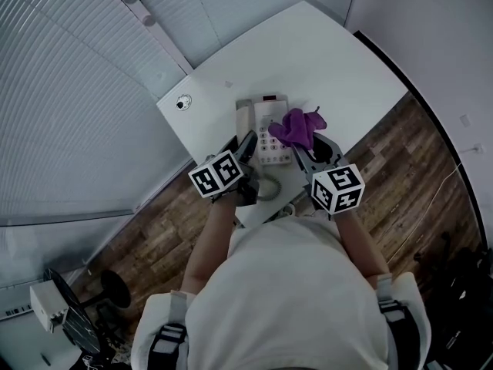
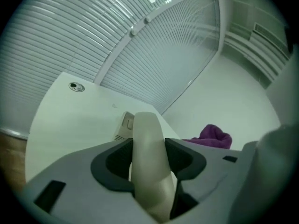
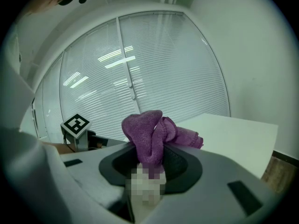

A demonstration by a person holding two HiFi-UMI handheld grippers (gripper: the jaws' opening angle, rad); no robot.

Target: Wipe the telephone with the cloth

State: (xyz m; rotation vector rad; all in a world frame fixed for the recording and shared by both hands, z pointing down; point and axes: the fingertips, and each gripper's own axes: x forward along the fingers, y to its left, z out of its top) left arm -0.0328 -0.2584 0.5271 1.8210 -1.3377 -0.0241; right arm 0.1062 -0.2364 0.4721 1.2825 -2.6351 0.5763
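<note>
The cream telephone (image 1: 269,122) sits near the front of the white table (image 1: 308,52). Its handset (image 2: 147,171) is lifted off the base (image 2: 124,126) and stands between the jaws of my left gripper (image 2: 148,148), which is shut on it. In the head view the left gripper (image 1: 245,146) is at the phone's left side, and the coiled cord (image 1: 269,189) hangs below it. My right gripper (image 3: 150,160) is shut on a bunched purple cloth (image 3: 152,132). The cloth (image 1: 299,126) hovers over the phone's right edge, ahead of the right gripper (image 1: 310,151).
A small round fitting (image 1: 183,102) is set in the table's left corner. Window blinds (image 1: 69,91) run along the left, and a plain wall (image 1: 431,21) bounds the right. Wooden floor (image 1: 400,176) lies beside the table's front edge.
</note>
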